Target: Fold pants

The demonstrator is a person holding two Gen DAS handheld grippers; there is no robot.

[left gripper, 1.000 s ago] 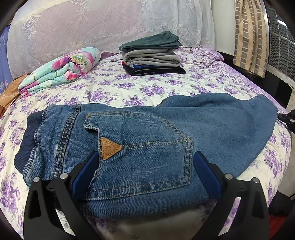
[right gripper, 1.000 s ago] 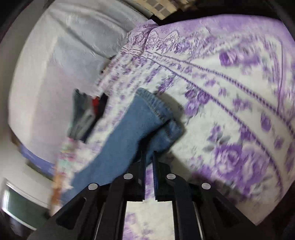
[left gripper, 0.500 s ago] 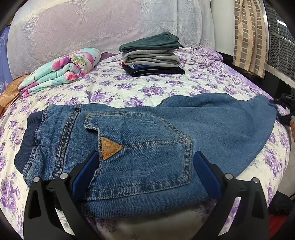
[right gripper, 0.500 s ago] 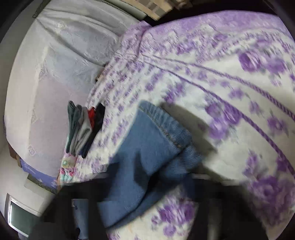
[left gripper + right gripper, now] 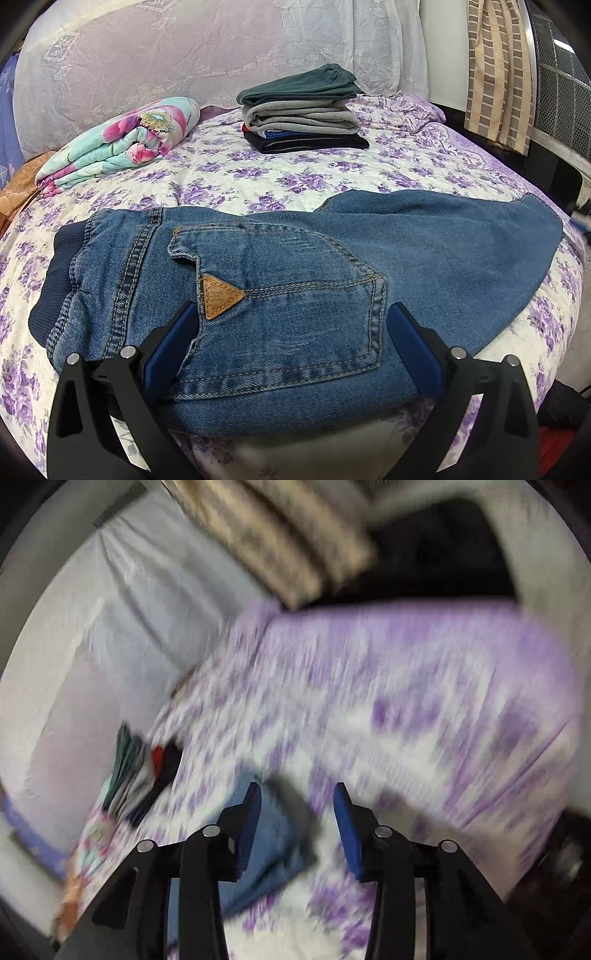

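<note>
Blue jeans lie sideways across the bed, with the ribbed waistband at the left and the leg stretched to the right. My left gripper stands wide open low over the seat. The back pocket with its tan triangle patch sits between its blue pads. The right wrist view is blurred. There my right gripper hovers above the leg end of the jeans. Its jaws are opening and nothing is pinched between them.
A stack of folded clothes sits at the back of the floral bedspread, with a rolled flowered quilt to its left. Behind them stand pale lace pillows. A striped cloth hangs at the right, past the bed's edge.
My right gripper has let go of the jeans' leg end, spread its jaws and lifted, tilting up toward the headboard. The left gripper and the jeans' seat have not moved.
</note>
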